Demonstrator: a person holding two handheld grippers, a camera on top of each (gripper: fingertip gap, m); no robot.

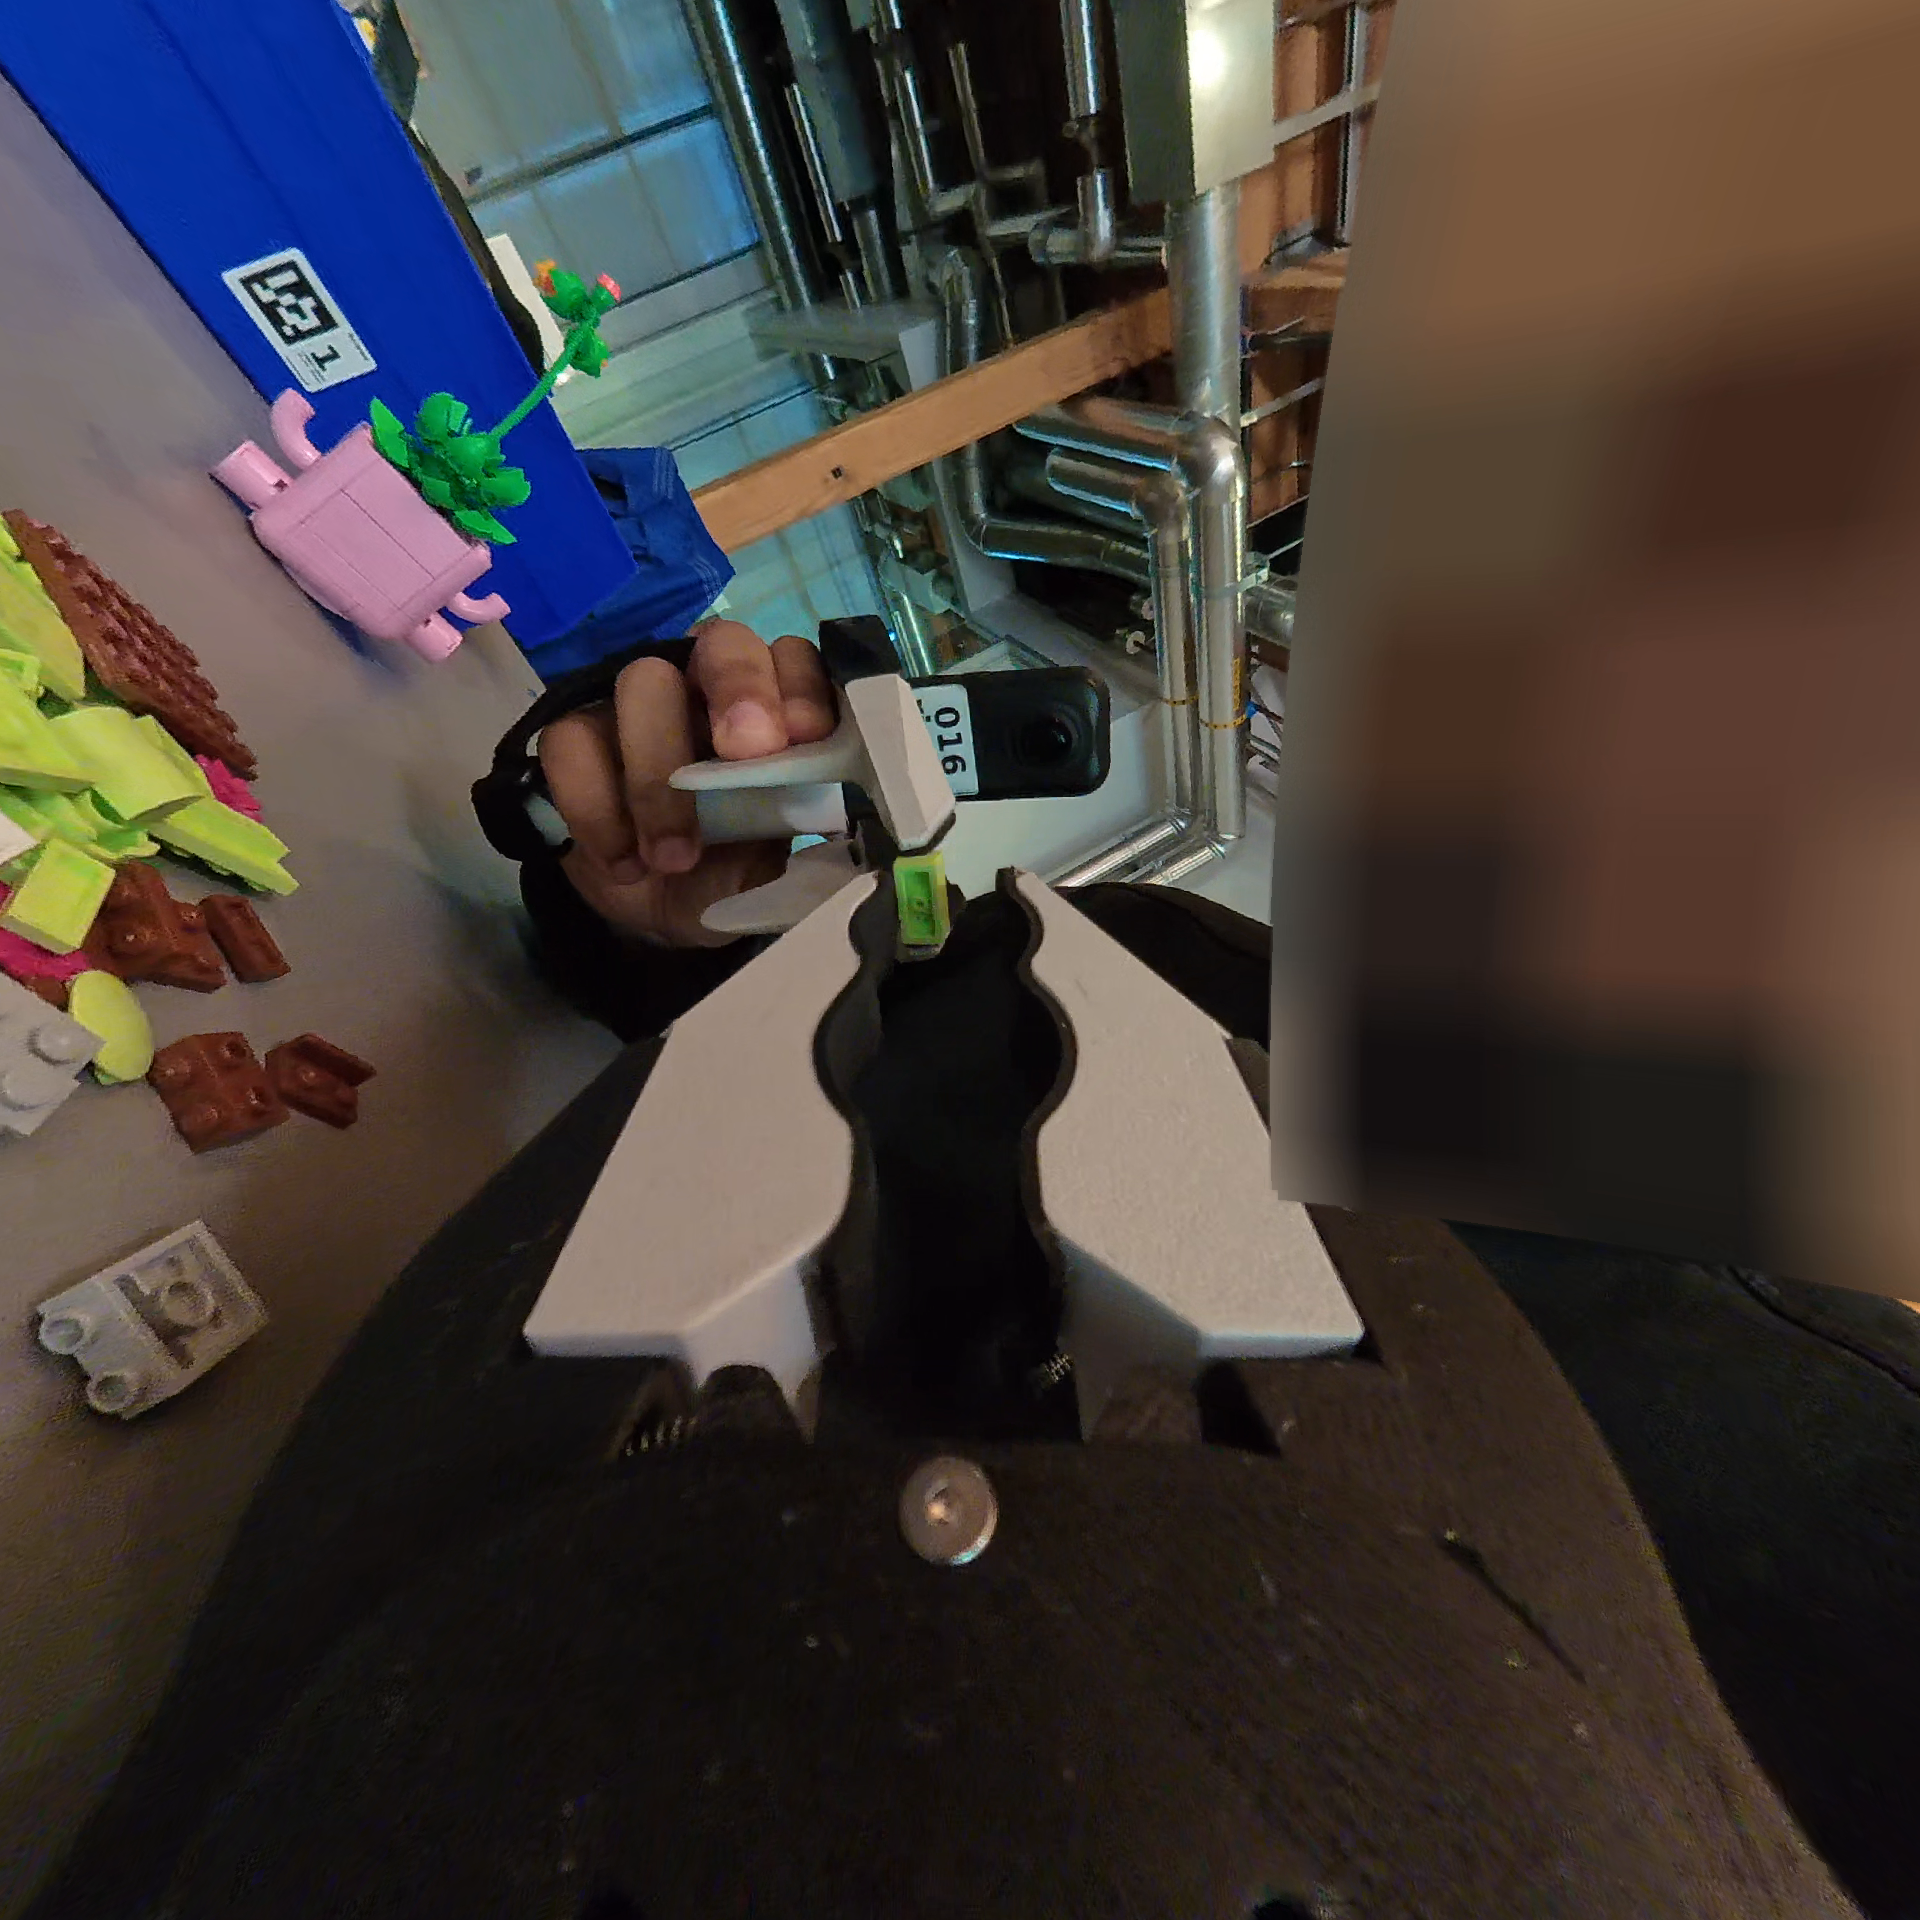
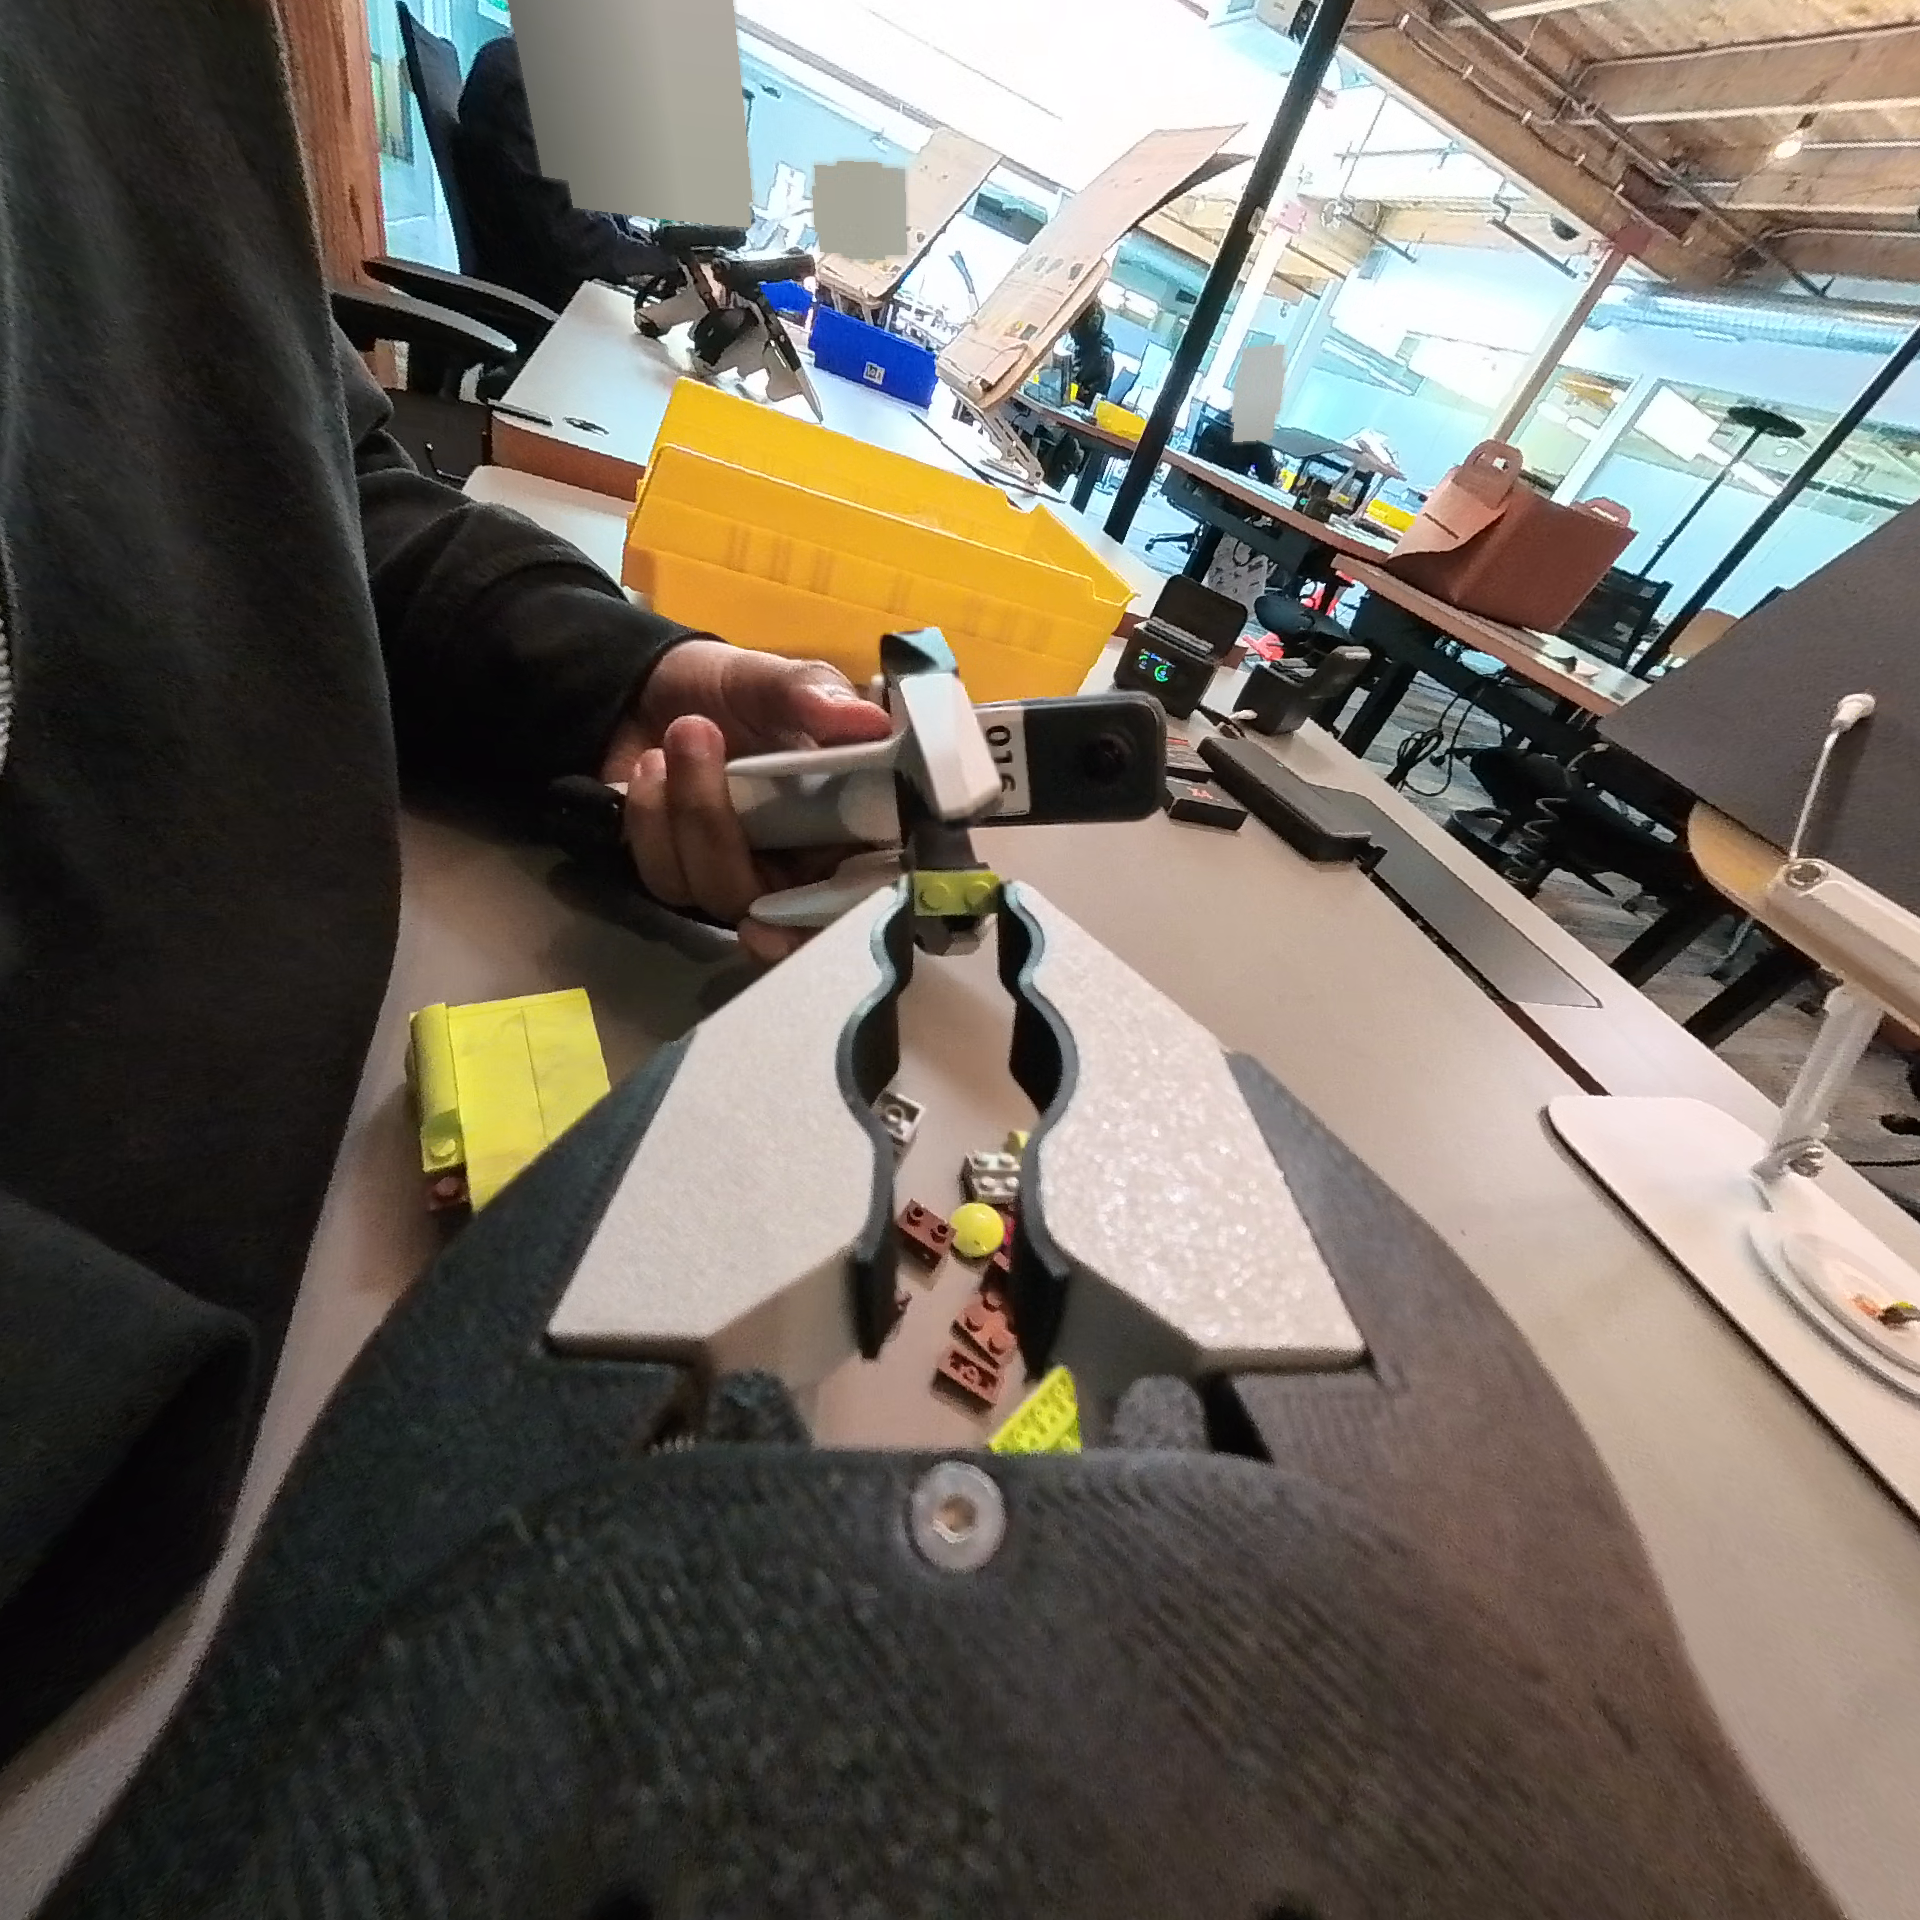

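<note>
White numbered sticker on the handheld camera; white printed marker tag on blue bin.

An open workshop-office: exposed timber ceiling beams run overhead, and tall windows let in bright daylight. Rows of desks recede toward the glass, split by a black post. A black office chair stands at left. In the left wrist view, silver pipes cross a wooden beam — all tilted.
</note>
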